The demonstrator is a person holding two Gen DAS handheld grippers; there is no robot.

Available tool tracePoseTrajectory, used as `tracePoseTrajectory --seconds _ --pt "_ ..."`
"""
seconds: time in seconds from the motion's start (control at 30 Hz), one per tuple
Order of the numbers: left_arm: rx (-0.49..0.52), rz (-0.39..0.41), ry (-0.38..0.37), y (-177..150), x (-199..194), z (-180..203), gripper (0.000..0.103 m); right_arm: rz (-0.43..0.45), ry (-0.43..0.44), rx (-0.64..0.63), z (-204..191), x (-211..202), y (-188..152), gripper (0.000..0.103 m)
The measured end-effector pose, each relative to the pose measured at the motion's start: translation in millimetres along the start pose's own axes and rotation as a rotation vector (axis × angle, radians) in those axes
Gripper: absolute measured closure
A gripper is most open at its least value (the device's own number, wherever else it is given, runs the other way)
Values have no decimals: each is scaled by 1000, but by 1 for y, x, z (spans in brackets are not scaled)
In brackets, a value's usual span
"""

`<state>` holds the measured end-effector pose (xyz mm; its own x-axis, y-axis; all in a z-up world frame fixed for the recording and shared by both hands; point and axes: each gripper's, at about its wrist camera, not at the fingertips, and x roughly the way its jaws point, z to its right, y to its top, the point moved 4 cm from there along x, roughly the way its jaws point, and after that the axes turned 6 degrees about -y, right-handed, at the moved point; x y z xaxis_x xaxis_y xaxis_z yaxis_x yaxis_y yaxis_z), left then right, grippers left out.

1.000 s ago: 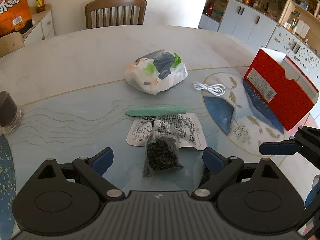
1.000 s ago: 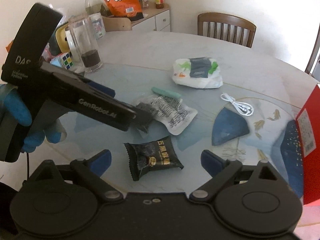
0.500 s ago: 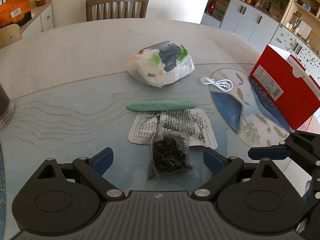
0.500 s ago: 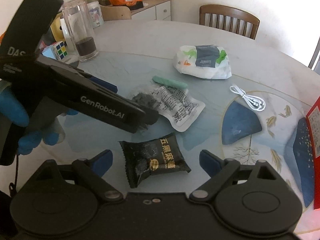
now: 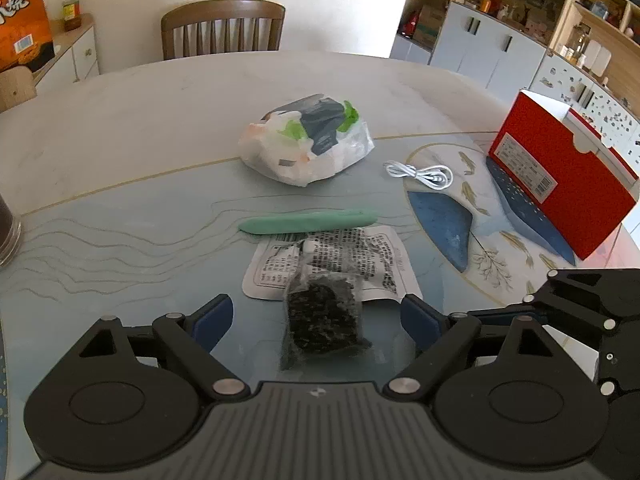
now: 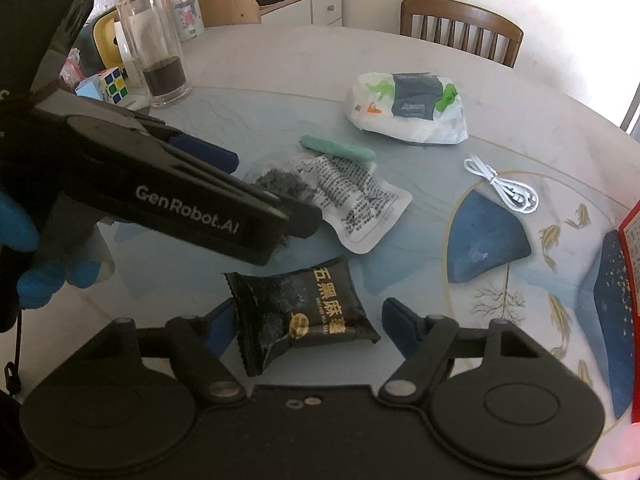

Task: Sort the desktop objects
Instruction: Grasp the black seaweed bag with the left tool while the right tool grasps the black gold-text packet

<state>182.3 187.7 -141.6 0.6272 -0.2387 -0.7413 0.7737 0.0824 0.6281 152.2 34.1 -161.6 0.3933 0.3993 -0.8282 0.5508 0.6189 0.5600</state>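
Both hand-held grippers have sunk closer, jaws closing from wide: left hand-held gripper (image 5: 317, 321) straddles the clear tea packet (image 5: 322, 316), right hand-held gripper (image 6: 305, 325) the black snack packet (image 6: 301, 314). Neither is pinched yet. Next, I judge, each must close fully, then lift off the worktop (image 5: 120, 216).

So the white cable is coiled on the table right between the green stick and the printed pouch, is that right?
Not quite. The white cable lies apart from both, off toward the red box; the green stick lies right beside the printed pouch. The left wrist view shows it.

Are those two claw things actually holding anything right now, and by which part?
Nothing is held yet. The left gripper is closing around the clear packet of dark bits, the right gripper around the black snack packet; both lie on the table.
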Motion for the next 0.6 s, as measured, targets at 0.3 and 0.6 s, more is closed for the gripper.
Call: tracePoseTrajectory --seconds 0.3,0.6 --pt "2 -11 -17 2 1 5 45 -13 -4 -20 -1 -2 1 36" --pt "-19 -39 -17 1 2 6 66 -21 -11 -39 5 -9 -3 42"
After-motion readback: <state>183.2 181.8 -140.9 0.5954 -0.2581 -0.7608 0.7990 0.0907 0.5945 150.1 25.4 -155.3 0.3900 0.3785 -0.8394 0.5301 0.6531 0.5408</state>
